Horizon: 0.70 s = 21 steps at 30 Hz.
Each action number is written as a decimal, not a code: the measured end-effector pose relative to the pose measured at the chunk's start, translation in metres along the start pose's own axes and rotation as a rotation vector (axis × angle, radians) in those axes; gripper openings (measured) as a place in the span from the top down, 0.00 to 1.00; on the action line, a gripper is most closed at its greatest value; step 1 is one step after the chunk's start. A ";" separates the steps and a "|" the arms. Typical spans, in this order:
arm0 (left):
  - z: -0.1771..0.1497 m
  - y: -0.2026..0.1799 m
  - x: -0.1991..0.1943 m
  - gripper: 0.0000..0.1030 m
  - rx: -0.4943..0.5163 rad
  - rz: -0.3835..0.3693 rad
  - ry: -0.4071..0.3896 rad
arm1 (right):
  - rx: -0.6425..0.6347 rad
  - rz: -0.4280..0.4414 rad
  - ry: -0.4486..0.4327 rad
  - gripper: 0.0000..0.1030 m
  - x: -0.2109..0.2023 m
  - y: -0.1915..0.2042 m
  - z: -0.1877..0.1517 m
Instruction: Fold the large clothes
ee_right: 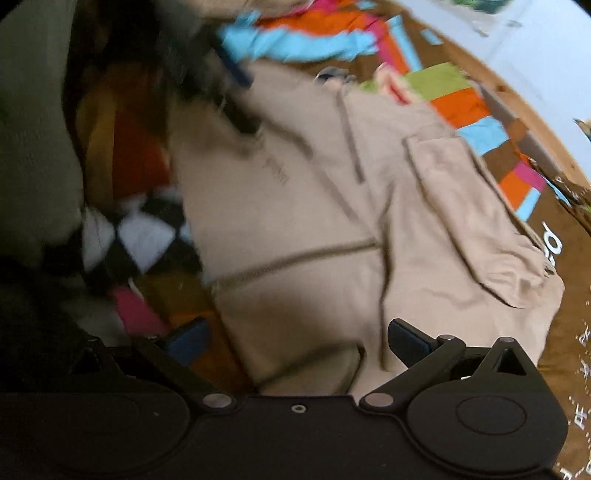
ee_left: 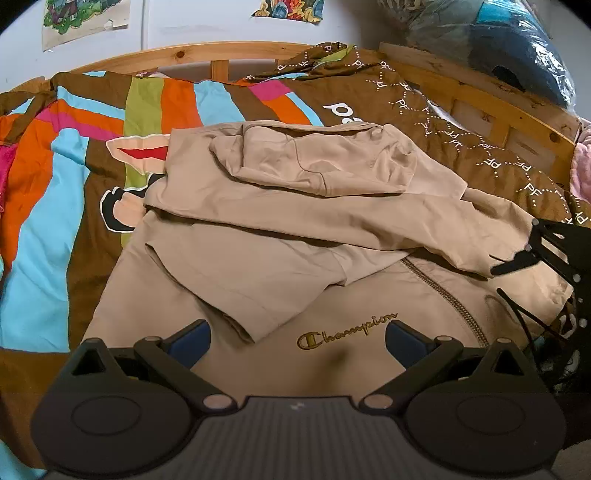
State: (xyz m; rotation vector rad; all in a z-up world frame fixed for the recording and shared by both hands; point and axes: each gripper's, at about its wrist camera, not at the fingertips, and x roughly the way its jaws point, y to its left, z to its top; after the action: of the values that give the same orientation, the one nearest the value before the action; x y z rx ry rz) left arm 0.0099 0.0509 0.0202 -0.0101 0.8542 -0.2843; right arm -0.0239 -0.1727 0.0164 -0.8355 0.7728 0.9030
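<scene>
A beige zip hoodie [ee_left: 280, 236] with a gold "Champion" logo [ee_left: 347, 328] lies front-up on a colourful duvet [ee_left: 48, 221]. Its hood [ee_left: 314, 158] lies flat at the far end and both sleeves are folded across the chest. My left gripper [ee_left: 297, 343] hovers open over the logo, holding nothing. At the right edge of the left wrist view, my right gripper [ee_left: 524, 245] is at the cuff of the upper sleeve [ee_left: 461, 236]. In the blurred right wrist view the right gripper [ee_right: 297, 341] stands open over the hoodie [ee_right: 303, 206], near its hem. The left gripper [ee_right: 229, 85] shows there as a dark blur.
A wooden bed frame [ee_left: 229, 55] runs behind the duvet, with a white wall and pictures [ee_left: 85, 18] above it. A plastic bag with blue contents [ee_left: 517, 48] sits at the far right corner. A black-and-white checked fabric [ee_right: 129, 240] lies beside the hoodie.
</scene>
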 end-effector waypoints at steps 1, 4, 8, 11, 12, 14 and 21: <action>-0.001 0.000 -0.001 0.01 0.000 -0.005 -0.002 | -0.004 -0.009 0.011 0.01 0.006 0.003 0.000; -0.001 0.000 -0.002 0.01 -0.001 -0.023 -0.009 | 0.018 -0.065 -0.006 0.01 0.012 0.002 0.001; 0.001 -0.001 -0.009 0.01 0.006 -0.071 -0.035 | 0.071 -0.127 -0.054 0.01 0.009 -0.007 -0.001; 0.005 -0.001 -0.020 0.01 0.048 -0.097 -0.075 | 0.107 -0.180 -0.127 0.01 -0.002 -0.014 0.000; 0.007 0.000 -0.024 0.01 0.054 -0.103 -0.088 | 0.140 -0.192 -0.150 0.01 -0.005 -0.021 0.002; 0.011 0.004 -0.031 0.01 0.057 -0.115 -0.109 | 0.249 -0.214 -0.202 0.01 -0.014 -0.039 0.004; 0.017 0.011 -0.054 0.01 0.115 -0.144 -0.118 | 0.455 -0.181 -0.250 0.01 -0.017 -0.092 0.008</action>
State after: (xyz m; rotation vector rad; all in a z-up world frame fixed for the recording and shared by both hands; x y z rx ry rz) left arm -0.0084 0.0728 0.0701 0.0190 0.7204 -0.4630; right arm 0.0527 -0.2058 0.0602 -0.3752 0.6373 0.6204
